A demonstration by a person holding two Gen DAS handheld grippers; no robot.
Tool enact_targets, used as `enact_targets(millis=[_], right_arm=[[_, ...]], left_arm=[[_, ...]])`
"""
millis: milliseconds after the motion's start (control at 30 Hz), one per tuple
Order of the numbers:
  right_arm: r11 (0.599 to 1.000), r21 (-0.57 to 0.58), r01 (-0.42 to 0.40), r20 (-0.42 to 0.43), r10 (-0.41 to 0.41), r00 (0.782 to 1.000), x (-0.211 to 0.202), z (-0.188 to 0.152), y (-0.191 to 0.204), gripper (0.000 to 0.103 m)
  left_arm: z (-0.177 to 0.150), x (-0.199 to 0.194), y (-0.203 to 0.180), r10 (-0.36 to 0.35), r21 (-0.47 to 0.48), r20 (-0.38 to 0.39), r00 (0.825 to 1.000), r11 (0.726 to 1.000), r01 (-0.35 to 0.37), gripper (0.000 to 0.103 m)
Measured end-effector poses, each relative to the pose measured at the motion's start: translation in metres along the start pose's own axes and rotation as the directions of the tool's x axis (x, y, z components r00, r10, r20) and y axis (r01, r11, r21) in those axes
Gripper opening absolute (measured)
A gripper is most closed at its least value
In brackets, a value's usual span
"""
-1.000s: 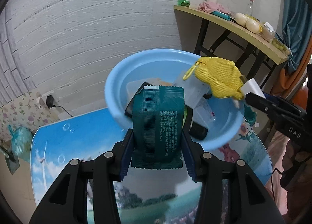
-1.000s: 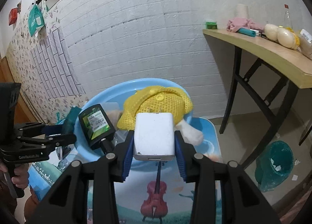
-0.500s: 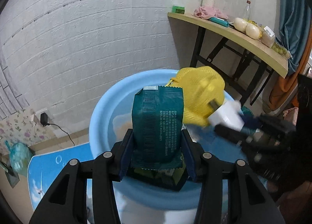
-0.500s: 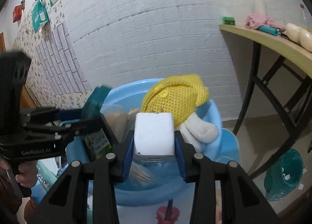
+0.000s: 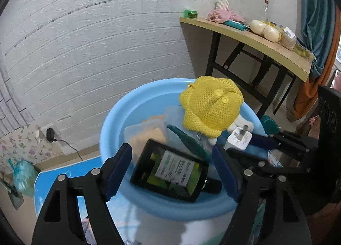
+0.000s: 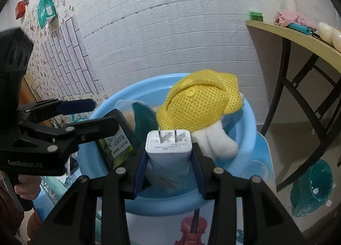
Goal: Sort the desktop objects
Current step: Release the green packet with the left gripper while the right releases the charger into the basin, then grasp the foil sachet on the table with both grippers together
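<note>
A light blue basin holds a yellow mesh hat, a black box with a green label, clear bags and a teal snack packet. My left gripper hovers over the basin's near side. Its jaws are opening, and nothing is pressed between them. The teal packet lies tilted inside the basin. My right gripper holds a white plug charger over the basin, prongs facing away. Its jaws are starting to loosen while the pads still touch the charger.
A printed tabletop carries the basin. A wooden side table with food and a pink cloth stands at the right by the brick wall. A teal bin sits on the floor. A hand grips the left tool.
The left jaws spread wide and the teal packet dropped from them into the basin. The right gripper came further over the basin, and the charger tipped so its prongs show.
</note>
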State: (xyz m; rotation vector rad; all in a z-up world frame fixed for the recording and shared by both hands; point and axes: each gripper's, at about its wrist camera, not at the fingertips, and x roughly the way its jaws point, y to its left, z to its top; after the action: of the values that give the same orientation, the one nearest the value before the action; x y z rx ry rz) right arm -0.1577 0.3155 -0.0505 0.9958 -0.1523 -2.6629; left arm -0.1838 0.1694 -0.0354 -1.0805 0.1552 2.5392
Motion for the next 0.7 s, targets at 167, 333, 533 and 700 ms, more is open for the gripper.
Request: enact_targets(millis=[167, 333, 533, 700], right_arm=[[1.0, 0.003, 0.011, 0.028, -0.011, 1.0, -0.017, 0.0, 0.003, 0.047], [1.0, 0.001, 0.004, 0.035, -0.004, 0.999, -0.028, -0.003, 0.014, 0.047], [1.0, -0.021, -0.022, 0.032, 0.022, 0.999, -0.04, -0.016, 0.039, 0.047], [0.997, -0.048, -0.063, 0.016, 0.064, 0.998, -0.045, -0.032, 0.066, 0.047]], left_arm=[[-0.018, -0.02, 0.015, 0.043, -0.037, 0.004, 0.999, 0.998, -0.043, 0.083], [-0.04, -0.038, 0.034, 0.082, -0.088, -0.012, 0.997, 0.993, -0.082, 0.084], [-0.078, -0.053, 0.059, 0.118, -0.151, -0.056, 0.992, 0.981, -0.125, 0.087], [-0.114, -0.062, 0.076, 0.15, -0.192, -0.104, 0.983, 0.967, -0.167, 0.087]])
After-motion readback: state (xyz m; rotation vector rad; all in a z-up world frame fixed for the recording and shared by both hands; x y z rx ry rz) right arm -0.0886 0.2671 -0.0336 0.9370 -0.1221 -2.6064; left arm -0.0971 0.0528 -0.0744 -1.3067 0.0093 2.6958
